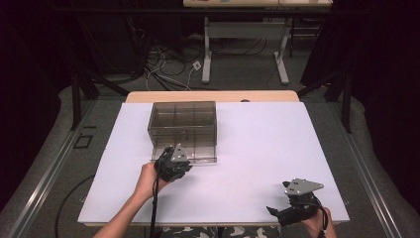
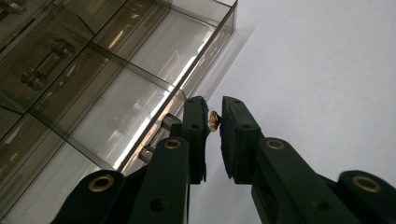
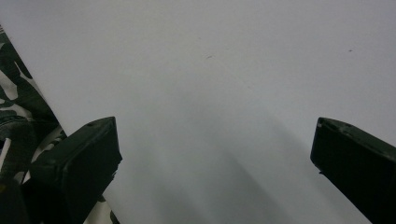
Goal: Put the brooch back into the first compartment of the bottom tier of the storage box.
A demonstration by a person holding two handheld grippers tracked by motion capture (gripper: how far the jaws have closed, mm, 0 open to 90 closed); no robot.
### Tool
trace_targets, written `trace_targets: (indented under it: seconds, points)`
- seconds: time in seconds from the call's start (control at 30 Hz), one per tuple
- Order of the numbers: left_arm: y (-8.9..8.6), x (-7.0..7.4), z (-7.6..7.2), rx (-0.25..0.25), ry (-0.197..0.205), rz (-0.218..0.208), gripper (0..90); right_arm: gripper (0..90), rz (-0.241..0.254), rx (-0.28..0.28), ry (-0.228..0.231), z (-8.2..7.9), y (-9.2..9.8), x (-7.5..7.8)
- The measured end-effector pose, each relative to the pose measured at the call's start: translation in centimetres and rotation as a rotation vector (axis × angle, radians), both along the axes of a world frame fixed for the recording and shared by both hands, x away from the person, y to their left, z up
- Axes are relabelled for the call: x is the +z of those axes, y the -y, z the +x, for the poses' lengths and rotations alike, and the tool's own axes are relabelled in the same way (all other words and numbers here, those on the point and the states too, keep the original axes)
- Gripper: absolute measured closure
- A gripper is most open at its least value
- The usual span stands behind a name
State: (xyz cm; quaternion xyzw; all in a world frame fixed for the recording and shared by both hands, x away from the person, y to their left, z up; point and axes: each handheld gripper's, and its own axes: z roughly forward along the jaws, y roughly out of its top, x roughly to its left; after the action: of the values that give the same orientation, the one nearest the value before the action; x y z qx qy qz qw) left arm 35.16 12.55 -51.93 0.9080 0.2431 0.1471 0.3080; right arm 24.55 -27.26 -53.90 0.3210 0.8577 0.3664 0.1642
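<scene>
- Grip first: my left gripper (image 2: 215, 122) has its jaws nearly closed on a small brass-coloured part (image 2: 213, 121), pinched at the very tips, just beside the near corner of the smoky compartment box (image 2: 140, 70).
- I judge the step is dropping that part into a compartment, so I carry it level over the rim before opening; the pinch looks slight.
- I choose an empty cell, away from the metal hardware (image 2: 44, 63) lying deeper in.
- My right gripper (image 3: 212, 158) rests near the counter (image 1: 267, 148) edge, jaws wide open, holding nothing; I leave it there.
</scene>
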Motion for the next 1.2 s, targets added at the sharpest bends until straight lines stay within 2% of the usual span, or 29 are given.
trace_targets:
  seconds: [1.2]
  points:
    - [-2.1,0.6,0.9,0.081,0.052,-0.013,80.4,0.7,-0.001,0.000,0.000,0.0,0.0,0.0]
